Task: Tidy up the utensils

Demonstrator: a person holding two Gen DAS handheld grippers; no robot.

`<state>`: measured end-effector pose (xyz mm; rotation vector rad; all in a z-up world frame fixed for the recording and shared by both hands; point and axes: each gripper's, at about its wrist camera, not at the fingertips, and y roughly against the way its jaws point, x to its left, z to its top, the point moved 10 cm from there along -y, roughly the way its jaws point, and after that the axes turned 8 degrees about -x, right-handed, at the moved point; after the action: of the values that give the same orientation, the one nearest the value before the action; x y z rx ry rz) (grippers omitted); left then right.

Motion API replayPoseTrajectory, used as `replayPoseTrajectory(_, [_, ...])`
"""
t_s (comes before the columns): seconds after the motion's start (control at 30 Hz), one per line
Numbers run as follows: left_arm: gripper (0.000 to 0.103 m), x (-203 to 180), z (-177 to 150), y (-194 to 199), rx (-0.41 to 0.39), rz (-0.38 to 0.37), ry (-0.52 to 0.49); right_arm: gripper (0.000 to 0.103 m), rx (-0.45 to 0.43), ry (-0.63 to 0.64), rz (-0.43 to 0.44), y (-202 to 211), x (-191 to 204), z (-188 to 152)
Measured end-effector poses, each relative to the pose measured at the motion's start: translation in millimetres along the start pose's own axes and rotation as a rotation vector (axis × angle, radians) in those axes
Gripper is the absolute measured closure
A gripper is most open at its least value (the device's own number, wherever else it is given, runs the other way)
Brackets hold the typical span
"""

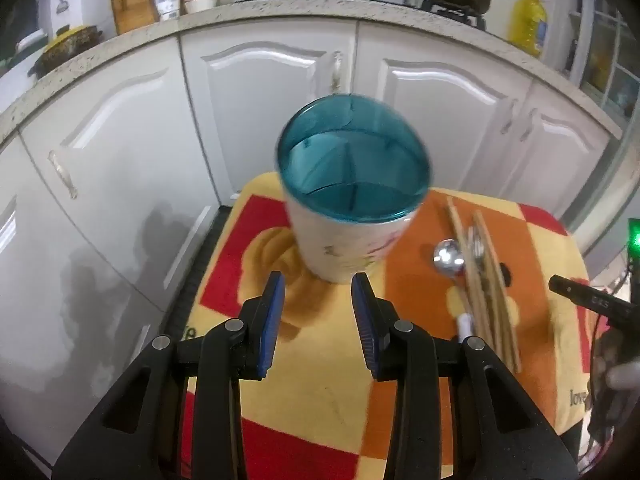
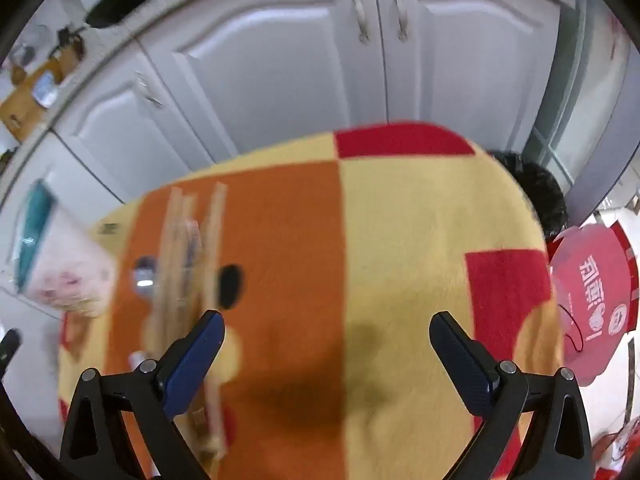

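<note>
A white utensil holder (image 1: 344, 248) with a teal inside stands on a red, orange and yellow cloth (image 1: 320, 392). My left gripper (image 1: 318, 284) is open just in front of the holder's base, and nothing sits between its blue pads. To the right of the holder lie several wooden chopsticks (image 1: 486, 284) and a metal spoon (image 1: 450, 258), bundled together. In the blurred right wrist view, my right gripper (image 2: 327, 320) is wide open above the bare cloth (image 2: 400, 220). The chopsticks (image 2: 176, 248) and spoon (image 2: 145, 274) lie by its left finger, with the holder (image 2: 64, 268) farther left.
White cabinet doors (image 1: 272, 92) rise behind the cloth, under a counter (image 1: 280, 6) with pots, a cutting board and a yellow oil bottle (image 1: 528, 20). A red bag (image 2: 592, 312) hangs off the cloth's right edge. A black device with a green light (image 1: 634, 240) is at right.
</note>
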<state>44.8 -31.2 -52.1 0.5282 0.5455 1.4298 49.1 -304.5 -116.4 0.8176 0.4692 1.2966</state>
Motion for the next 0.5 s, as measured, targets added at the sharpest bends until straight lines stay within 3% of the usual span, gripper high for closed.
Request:
replayPoseTrajectory(0.03, [0.069, -5.8, 4.1, -1.9, 0.006, -0.008, -0.008, 0.0, -0.022, 0.017, 0.002, 11.2, 14.0, 5.3])
replayPoseTrajectory(0.1, [0.069, -13.6, 10.8, 3.7, -0.007, -0.022, -0.012, 0.0, -0.069, 0.024, 0.046, 34.7, -1.0, 12.3])
replayPoseTrajectory(0.23, [0.069, -28.0, 23.2, 13.4, -0.03, -0.046, -0.008, 0.0, -0.153, 0.06, 0.077, 66.7, 29.8, 27.6])
replayPoseTrajectory(0.5, [0.069, -42.6, 45.4, 30.3, -0.078, -0.067, -0.018, 0.0, -0.233, 0.114, 0.114, 111.3, 56.6, 51.6])
